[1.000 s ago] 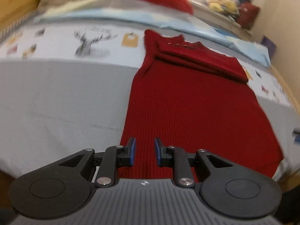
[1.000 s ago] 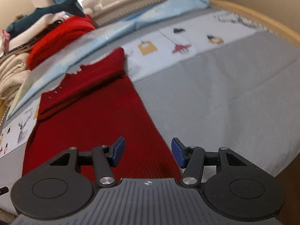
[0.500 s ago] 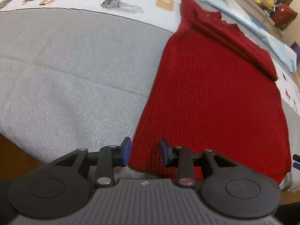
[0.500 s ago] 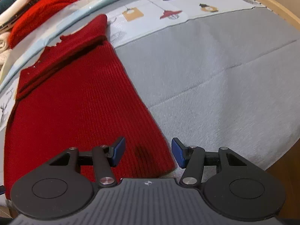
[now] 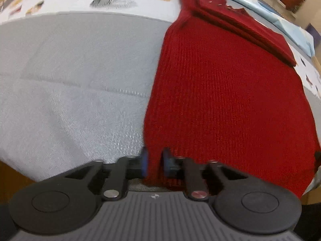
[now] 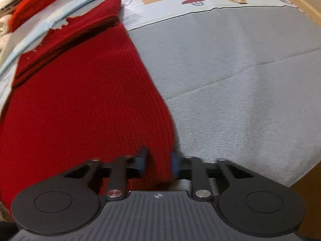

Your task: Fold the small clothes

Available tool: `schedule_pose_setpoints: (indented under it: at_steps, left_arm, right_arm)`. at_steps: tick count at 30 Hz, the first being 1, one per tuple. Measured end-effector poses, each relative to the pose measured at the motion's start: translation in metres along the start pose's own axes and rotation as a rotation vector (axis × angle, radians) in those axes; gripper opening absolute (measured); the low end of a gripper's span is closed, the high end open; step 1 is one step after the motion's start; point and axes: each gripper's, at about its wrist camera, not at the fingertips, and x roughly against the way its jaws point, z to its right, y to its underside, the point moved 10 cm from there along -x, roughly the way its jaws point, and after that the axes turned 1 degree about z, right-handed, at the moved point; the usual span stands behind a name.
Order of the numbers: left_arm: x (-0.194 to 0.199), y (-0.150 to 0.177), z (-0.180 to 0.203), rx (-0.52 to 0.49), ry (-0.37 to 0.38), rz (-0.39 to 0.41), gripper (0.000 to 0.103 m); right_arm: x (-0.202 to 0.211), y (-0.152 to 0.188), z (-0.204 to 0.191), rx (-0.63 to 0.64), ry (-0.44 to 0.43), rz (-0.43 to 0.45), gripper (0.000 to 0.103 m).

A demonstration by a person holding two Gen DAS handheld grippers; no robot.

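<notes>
A grey bed cover (image 5: 76, 84) carries the red knit (image 5: 224, 92), laid flat with its long axis running straight away from both claws, sleeves already folded across the far end. The near hem lies at the cover's near edge, and each claw has one corner of it. The left claw (image 5: 154, 161) has just been closing and pinches the knit's left hem corner. The right claw (image 6: 158, 163) has likewise just been closing, with the right corner between its pads (image 6: 175, 166). Next, I judge, both corners lift toward the far end.

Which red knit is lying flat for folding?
The dark red sweater between the left gripper and right gripper. The brighter red knit sits bunched behind it.
</notes>
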Motion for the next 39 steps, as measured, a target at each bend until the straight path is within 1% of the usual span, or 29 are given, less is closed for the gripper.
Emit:
schedule_pose_setpoints:
  at_steps: [2,4,5,7,8,10,11,12,13,15,18,19,20,22,23,24,26,31,32,34,37,39]
  left_arm:
    - [0.005,0.001,0.000,0.012,0.013,0.011,0.013]
    - [0.006,0.000,-0.002,0.038,0.024,0.013,0.013]
    - [0.005,0.000,-0.003,0.049,0.024,0.009,0.014]
    - [0.001,0.002,-0.006,0.061,0.019,-0.011,0.016]
    - [-0.002,0.003,-0.006,0.058,0.016,-0.023,0.017]
    - [-0.004,0.003,-0.004,0.041,0.006,-0.022,0.017]
    - [-0.004,0.002,-0.003,0.035,0.002,-0.019,0.016]
    - [-0.003,0.001,-0.002,0.029,0.001,-0.013,0.014]
    - [-0.002,-0.001,0.000,0.022,0.000,-0.002,0.012]
    - [0.005,-0.003,0.003,0.010,0.005,0.028,0.011]
    - [0.015,-0.005,0.003,0.031,0.038,0.054,0.012]
    - [0.016,-0.005,0.003,0.039,0.048,0.053,0.012]
    - [0.015,-0.004,0.003,0.044,0.052,0.044,0.012]
    - [0.009,0.001,0.004,0.034,0.053,0.007,0.013]
    - [0.005,0.004,0.005,0.017,0.046,-0.016,0.016]
    - [0.002,0.006,0.007,0.001,0.034,-0.028,0.018]
    - [0.000,0.007,0.007,-0.014,0.024,-0.032,0.019]
    - [0.000,0.006,-0.002,0.054,0.042,-0.031,0.020]
    - [0.001,0.005,-0.002,0.059,0.042,-0.028,0.018]
    - [0.004,0.004,0.000,0.047,0.042,-0.016,0.014]
    - [0.011,0.004,0.006,0.020,0.053,0.008,0.014]
    - [0.013,0.006,0.007,0.019,0.053,0.008,0.014]
  right_arm:
    - [0.007,-0.003,0.001,-0.025,-0.024,0.020,0.013]
    - [0.012,-0.006,0.006,-0.050,-0.037,0.026,0.014]
    - [0.010,-0.005,0.008,-0.058,-0.033,0.019,0.016]
    - [0.004,-0.001,0.013,-0.061,-0.011,0.000,0.028]
    - [0.001,0.001,0.013,-0.051,-0.006,-0.013,0.029]
    - [0.000,0.002,0.007,-0.007,0.007,-0.014,0.031]
    - [-0.001,0.002,0.004,0.011,0.013,-0.013,0.031]
    - [-0.001,0.003,0.002,0.020,0.015,-0.013,0.026]
    - [0.000,0.002,0.000,0.022,0.005,-0.007,0.016]
    - [0.007,-0.003,-0.003,0.024,-0.013,0.033,0.010]
    - [0.020,-0.011,-0.008,-0.005,-0.084,0.094,0.010]
    - [0.020,-0.013,-0.007,-0.003,-0.083,0.098,0.011]
    - [0.017,-0.012,-0.005,0.001,-0.068,0.090,0.011]
    - [0.007,-0.004,0.001,-0.007,-0.038,0.031,0.022]
    - [0.001,0.001,0.003,-0.008,-0.028,-0.002,0.024]
    - [-0.001,0.004,0.004,0.002,-0.015,-0.017,0.026]
    - [-0.001,0.003,0.001,0.024,0.000,-0.015,0.026]
    - [-0.002,0.003,0.000,0.026,-0.003,-0.019,0.025]
    - [-0.002,0.003,-0.001,0.030,-0.004,-0.019,0.025]
    - [0.002,0.006,-0.003,0.033,-0.018,-0.014,0.019]
    - [0.006,0.001,-0.007,0.016,-0.048,0.011,0.019]
    - [0.005,0.002,-0.006,0.004,-0.057,0.005,0.021]
